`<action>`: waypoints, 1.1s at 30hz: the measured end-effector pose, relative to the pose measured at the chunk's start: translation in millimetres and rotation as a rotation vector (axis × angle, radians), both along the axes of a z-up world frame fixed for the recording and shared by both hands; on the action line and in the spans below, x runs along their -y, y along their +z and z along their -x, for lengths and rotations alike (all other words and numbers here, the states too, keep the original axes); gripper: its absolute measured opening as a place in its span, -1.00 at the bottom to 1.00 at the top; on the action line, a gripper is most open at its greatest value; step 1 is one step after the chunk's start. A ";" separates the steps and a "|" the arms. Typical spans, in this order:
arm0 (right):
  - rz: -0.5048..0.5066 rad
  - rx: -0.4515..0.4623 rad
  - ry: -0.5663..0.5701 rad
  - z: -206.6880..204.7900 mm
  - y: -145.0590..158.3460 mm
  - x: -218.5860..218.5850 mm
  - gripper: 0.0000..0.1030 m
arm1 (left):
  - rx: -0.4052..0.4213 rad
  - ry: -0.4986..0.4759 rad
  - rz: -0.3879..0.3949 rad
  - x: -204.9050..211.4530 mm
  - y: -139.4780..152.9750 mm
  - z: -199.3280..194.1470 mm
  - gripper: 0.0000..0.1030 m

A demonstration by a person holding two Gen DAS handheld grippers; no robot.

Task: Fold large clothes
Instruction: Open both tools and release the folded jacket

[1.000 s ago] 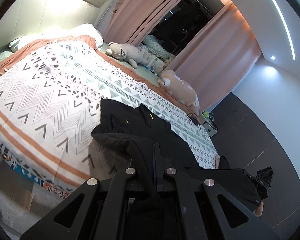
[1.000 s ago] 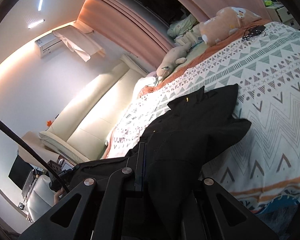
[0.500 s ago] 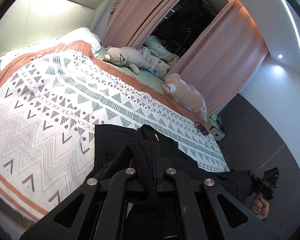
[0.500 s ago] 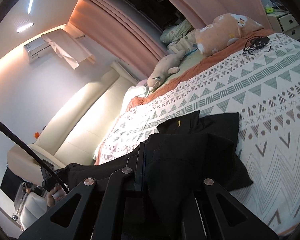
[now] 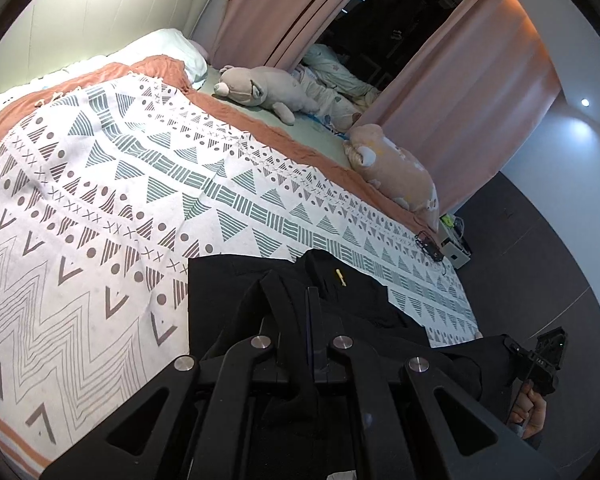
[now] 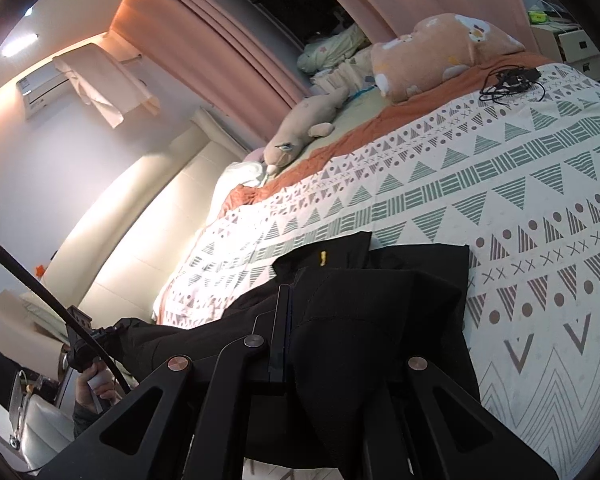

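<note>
A large black garment (image 5: 236, 300) with a small yellow tag (image 5: 341, 278) lies partly on the patterned bedspread (image 5: 100, 200) near its front edge. My left gripper (image 5: 312, 300) is shut on a fold of the black garment and holds it above the bed. My right gripper (image 6: 284, 300) is shut on another part of the same garment (image 6: 380, 320), stretched between both grippers. The right gripper also shows at the right edge of the left wrist view (image 5: 540, 360), and the left gripper at the left of the right wrist view (image 6: 84, 332).
Two plush toys (image 5: 268, 92) (image 5: 396, 172) lie along the bed's far side by pink curtains (image 5: 460, 88). A black cable bundle (image 6: 512, 80) sits on the bed corner. A white pillow (image 5: 168, 46) is at the headboard. A small cabinet (image 6: 572, 44) stands beyond the bed.
Both grippers have carried the garment forward over the bed. More of the bedspread fills both views and the garment's laid part sits further onto the bed.
</note>
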State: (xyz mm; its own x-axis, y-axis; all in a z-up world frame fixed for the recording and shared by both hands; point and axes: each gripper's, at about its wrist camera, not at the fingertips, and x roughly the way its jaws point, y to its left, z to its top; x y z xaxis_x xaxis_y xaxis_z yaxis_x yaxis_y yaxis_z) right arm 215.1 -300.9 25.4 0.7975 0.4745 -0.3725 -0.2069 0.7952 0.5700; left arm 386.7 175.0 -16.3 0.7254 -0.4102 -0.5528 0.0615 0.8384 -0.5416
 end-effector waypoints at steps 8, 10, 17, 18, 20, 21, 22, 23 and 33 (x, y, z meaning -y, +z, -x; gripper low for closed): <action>-0.076 -0.132 -0.049 -67.4 -36.9 6.0 -0.95 | -0.130 0.012 -0.018 7.3 -56.7 -69.0 -0.90; -0.090 -0.187 -0.058 -86.0 -52.6 6.0 -0.94 | -0.174 -0.013 0.021 9.6 -76.0 -83.6 -0.90; -0.075 -0.286 -0.138 -120.2 -84.4 5.1 0.42 | -0.257 0.000 0.046 15.9 -117.0 -110.8 -0.85; -0.088 -0.282 -0.145 -121.3 -85.2 7.2 0.56 | -0.263 0.006 0.059 14.8 -119.7 -112.8 -0.74; -0.089 -0.280 -0.146 -123.1 -86.4 9.0 0.56 | -0.276 0.016 0.070 13.7 -123.1 -115.2 -0.27; -0.084 -0.280 -0.144 -122.8 -84.9 8.3 0.56 | -0.279 0.016 0.072 14.1 -123.8 -115.5 0.49; -0.077 -0.278 -0.144 -120.8 -82.8 7.7 0.56 | -0.274 0.013 0.078 14.6 -124.1 -115.4 0.88; -0.062 -0.273 -0.149 -117.9 -78.6 6.2 0.56 | -0.260 0.013 0.082 15.2 -122.1 -113.1 1.00; 0.029 -0.150 -0.183 -58.7 -39.9 5.7 0.56 | -0.179 0.055 0.055 5.5 -92.1 -71.0 1.00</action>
State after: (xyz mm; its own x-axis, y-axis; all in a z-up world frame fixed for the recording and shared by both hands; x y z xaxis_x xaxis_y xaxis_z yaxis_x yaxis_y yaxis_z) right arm 273.8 -306.6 -14.5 0.8038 0.3148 -0.5048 0.0271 0.8282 0.5597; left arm 457.8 169.5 -108.4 0.6394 -0.4060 -0.6530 -0.0850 0.8067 -0.5848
